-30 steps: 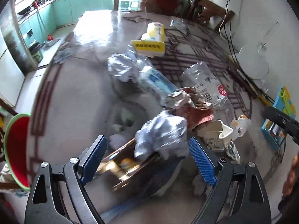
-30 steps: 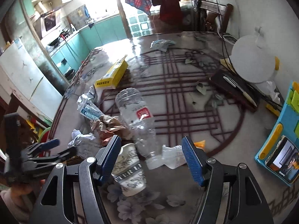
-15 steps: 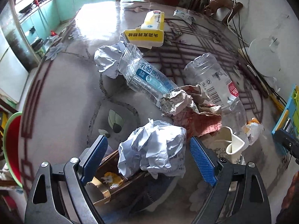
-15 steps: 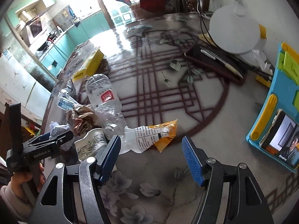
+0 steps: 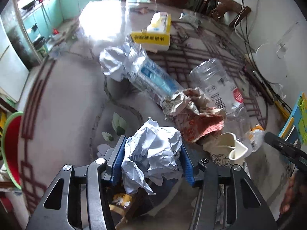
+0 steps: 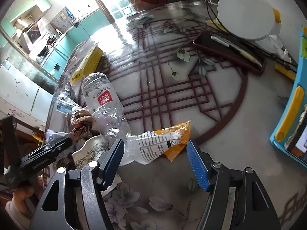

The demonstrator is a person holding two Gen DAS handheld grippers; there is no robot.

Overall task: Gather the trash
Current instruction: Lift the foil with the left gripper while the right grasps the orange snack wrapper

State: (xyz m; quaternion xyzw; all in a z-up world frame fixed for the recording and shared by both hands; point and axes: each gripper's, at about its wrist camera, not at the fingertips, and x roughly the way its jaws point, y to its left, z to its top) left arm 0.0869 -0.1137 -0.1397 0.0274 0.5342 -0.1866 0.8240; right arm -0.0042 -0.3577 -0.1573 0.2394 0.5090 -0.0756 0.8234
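Left claw (image 5: 152, 163) is closing on a crumpled ball of white paper (image 5: 153, 149), its blue pads (image 5: 119, 163) touching the wad on both sides, low over the near edge of the desk (image 5: 63, 95). Just beyond the wad lies a heap of trash: a crumpled red-and-brown wrapper (image 5: 199, 122), a flattened clear bottle with a blue label (image 5: 151, 74), a larger clear bottle with a red label (image 5: 220, 84) and a cream paper cup (image 5: 228, 149) on its side. Farther back sits a yellow box (image 5: 155, 36). Right claw (image 6: 155, 159) hangs spread wide with nothing pinched, its pads either side of an orange-and-clear snack wrapper (image 6: 161, 141) lying flat on the desk (the pads stand apart from it). A dark phone (image 6: 228, 51) with a pen on it and a white round lamp base (image 6: 245, 11) rest well beyond, and a red bin with a green rim (image 5: 10, 149) shows past the desk's left edge.
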